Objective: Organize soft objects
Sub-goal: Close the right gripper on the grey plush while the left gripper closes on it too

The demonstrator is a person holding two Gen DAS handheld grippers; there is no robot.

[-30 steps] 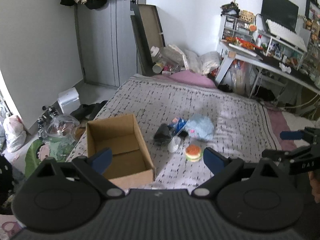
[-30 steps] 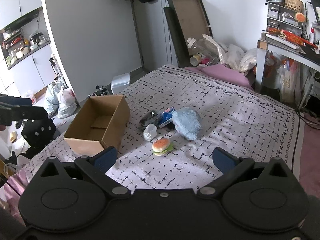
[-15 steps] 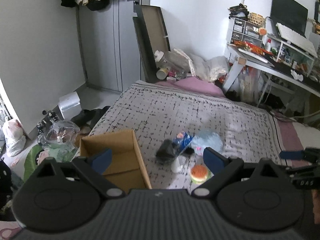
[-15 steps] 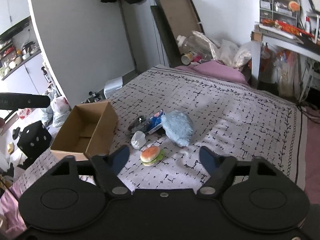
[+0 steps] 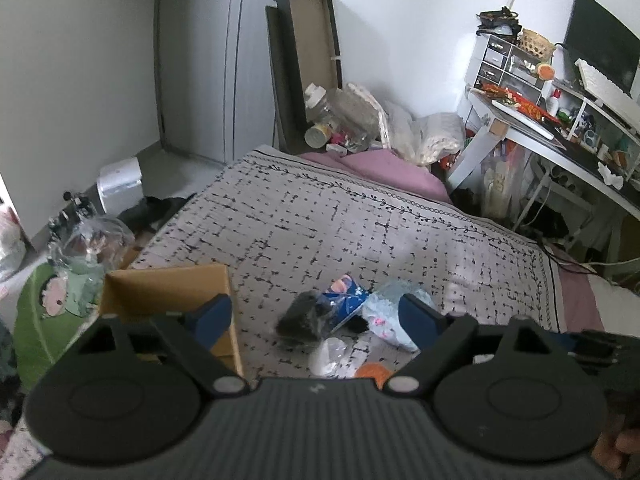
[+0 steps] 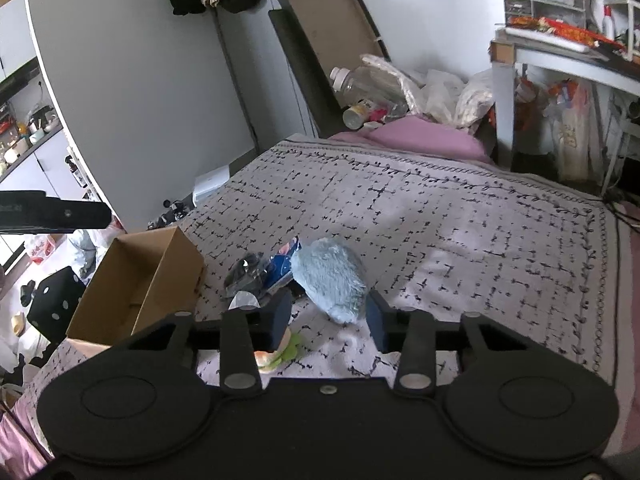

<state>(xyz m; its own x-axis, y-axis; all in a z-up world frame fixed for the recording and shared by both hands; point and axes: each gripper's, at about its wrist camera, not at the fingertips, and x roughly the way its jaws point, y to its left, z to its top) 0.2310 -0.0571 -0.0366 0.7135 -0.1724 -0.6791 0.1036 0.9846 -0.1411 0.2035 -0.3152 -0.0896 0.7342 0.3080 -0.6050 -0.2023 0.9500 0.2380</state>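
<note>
Soft objects: a small heap lies low and centre on the patterned bedspread [image 6: 440, 216], none yet boxed, judging by what shows of the carton.

Right-wrist view, left to right: open cardboard box [image 6: 136, 280] at lower left, what shows of its inside bare; just right of it a dark wrapped bundle [image 6: 244, 270] and a white crumpled piece [image 6: 242, 300]; a blue packet [image 6: 286, 264] touching the blue plush toy [image 6: 332, 280] at frame centre; burger toy [image 6: 276, 354] at lower centre, partly hidden behind the left finger. Right gripper [image 6: 328, 320]: jaws closing, part-way in; the near end of the plush shows in the gap but the pads are not on it; nothing pinched.

Left-wrist view, left to right: same box at lower left, half hidden by the gripper body; bundle and packet at lower centre; plush behind the right finger. Left gripper [image 5: 316, 314]: jaws closing slightly yet widely spread, empty, above the heap.

Step in hand (judgement): approach for the first pick; plush is the likely target of the right gripper.

Next move calls for: lowering until the pads straddle the plush body; closing firmly, since the pile will compress; then carrying it leftward to the box; keep clear of the burger toy under the left finger.
</note>
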